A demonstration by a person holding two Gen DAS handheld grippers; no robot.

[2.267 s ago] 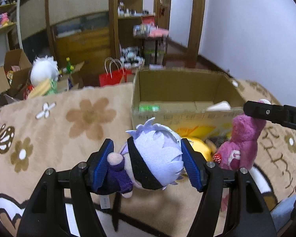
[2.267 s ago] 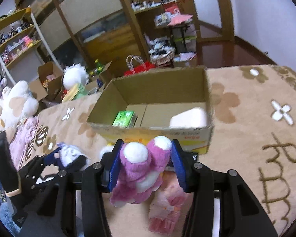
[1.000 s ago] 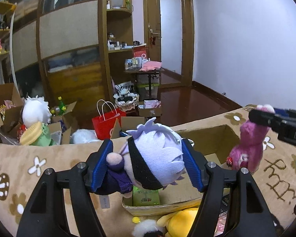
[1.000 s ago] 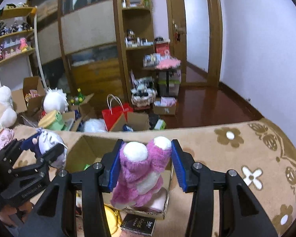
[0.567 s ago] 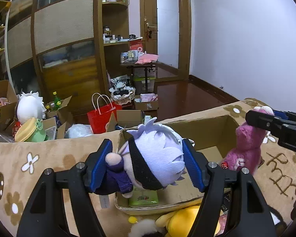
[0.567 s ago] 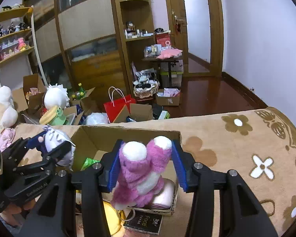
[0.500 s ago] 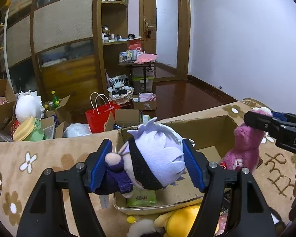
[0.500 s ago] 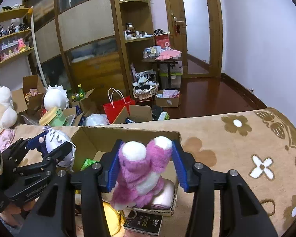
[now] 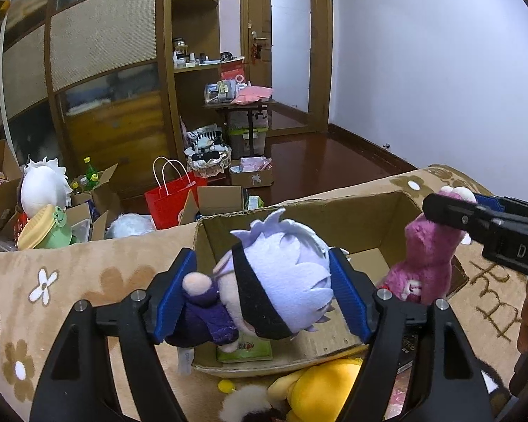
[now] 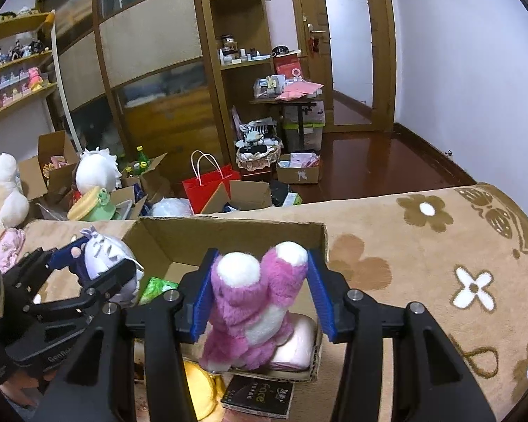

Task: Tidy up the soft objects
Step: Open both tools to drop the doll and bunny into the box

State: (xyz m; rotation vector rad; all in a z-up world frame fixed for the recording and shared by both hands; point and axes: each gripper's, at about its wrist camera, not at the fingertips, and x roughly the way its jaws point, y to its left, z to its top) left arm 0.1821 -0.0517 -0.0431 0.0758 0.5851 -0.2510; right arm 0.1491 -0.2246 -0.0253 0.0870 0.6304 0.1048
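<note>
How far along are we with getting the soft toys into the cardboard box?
Midway. The open cardboard box already holds a pale pink cushion. In hand: the left tool grips a white-haired doll, the right tool a pink plush bear, both over the box. A yellow plush is outside.

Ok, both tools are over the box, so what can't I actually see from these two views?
- Cardboard box floor: left wrist view, mostly hidden behind the white-haired doll in the left tool.
- Pale pink item in the box: right wrist view, covered by the pink bear in the right tool.
- Yellow plush: left wrist view, cut off by the bottom edge.
</note>
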